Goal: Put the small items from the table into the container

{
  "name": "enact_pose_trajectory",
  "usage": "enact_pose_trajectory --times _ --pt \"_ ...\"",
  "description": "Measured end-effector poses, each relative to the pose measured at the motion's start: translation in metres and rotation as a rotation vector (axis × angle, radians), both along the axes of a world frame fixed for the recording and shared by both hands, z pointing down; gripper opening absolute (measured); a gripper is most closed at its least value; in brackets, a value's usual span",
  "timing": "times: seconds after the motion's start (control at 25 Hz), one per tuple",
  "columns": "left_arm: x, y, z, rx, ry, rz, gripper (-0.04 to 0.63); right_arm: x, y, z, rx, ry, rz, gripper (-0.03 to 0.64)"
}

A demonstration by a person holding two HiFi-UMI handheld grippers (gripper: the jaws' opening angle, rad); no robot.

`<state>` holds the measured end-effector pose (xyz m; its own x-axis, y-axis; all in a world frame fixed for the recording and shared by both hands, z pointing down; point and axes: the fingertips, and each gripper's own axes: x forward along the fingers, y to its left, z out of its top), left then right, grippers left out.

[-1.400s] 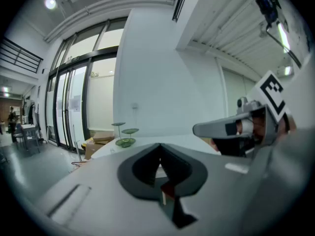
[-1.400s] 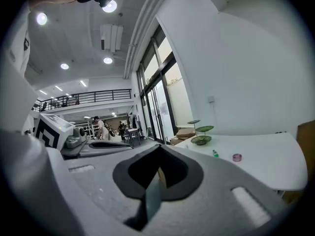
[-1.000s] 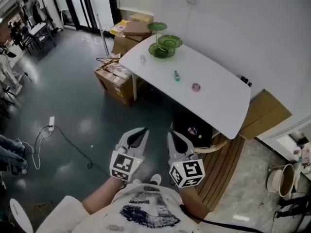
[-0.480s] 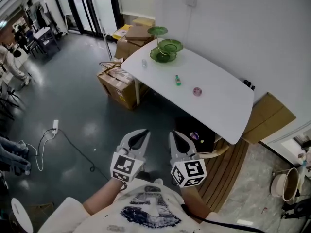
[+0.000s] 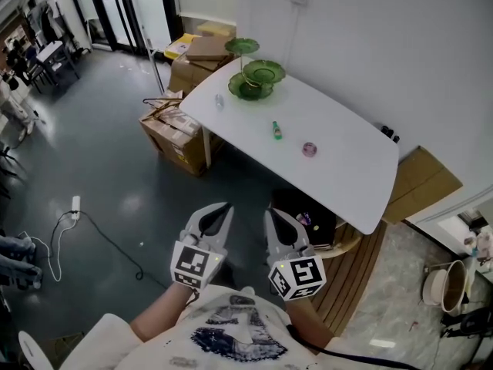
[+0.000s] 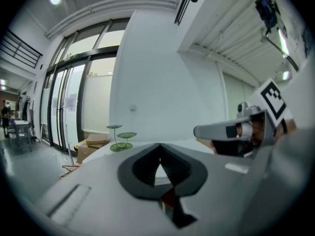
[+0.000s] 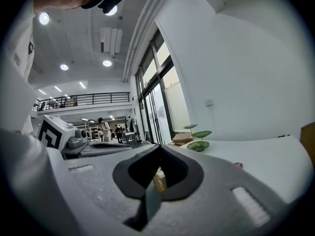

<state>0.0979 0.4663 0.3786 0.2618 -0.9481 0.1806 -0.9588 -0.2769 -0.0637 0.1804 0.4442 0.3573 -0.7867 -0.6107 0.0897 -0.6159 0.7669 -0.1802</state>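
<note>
A white table stands ahead of me. On it lie a small green bottle, a pink round item and a small clear item. A green tiered stand sits at the table's far end, also in the left gripper view and the right gripper view. A black bin with a purple item inside stands on the floor side of the table. My left gripper and right gripper hang side by side well short of the table, both shut and empty.
Cardboard boxes crowd the table's left end, and another box leans at the right by the wall. A cable with a power strip lies on the floor at the left. Wooden slats and a bucket are at the right.
The table and boxes have shifted slightly left and up in the head view as I moved. Both grippers stay shut and side by side.
</note>
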Motion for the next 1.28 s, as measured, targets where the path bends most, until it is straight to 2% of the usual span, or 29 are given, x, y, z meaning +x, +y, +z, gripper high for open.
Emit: enact_pose_trajectory --times 0.16,0.52,0.8,1.04,1.28 --pt "-0.028 -0.036 0.001 0.008 0.01 0.032 -0.011 -0.03 -0.034 0.004 -0.01 0.013 0.024 -0.003" --pt "-0.119 -0.116 0.0 0.011 0.025 0.081 -0.011 -0.126 -0.109 0.003 -0.022 0.021 0.057 -0.002" --pt "-0.167 -0.16 0.002 0.024 0.035 0.142 -0.011 -0.17 -0.158 0.009 -0.045 0.015 0.127 -0.002" --pt "-0.193 -0.188 0.005 0.018 0.045 0.153 -0.011 -0.188 -0.189 0.009 -0.052 0.015 0.161 -0.002" --pt "-0.192 -0.226 0.021 -0.023 0.05 0.175 -0.011 -0.184 -0.229 0.022 -0.087 0.016 0.195 -0.002"
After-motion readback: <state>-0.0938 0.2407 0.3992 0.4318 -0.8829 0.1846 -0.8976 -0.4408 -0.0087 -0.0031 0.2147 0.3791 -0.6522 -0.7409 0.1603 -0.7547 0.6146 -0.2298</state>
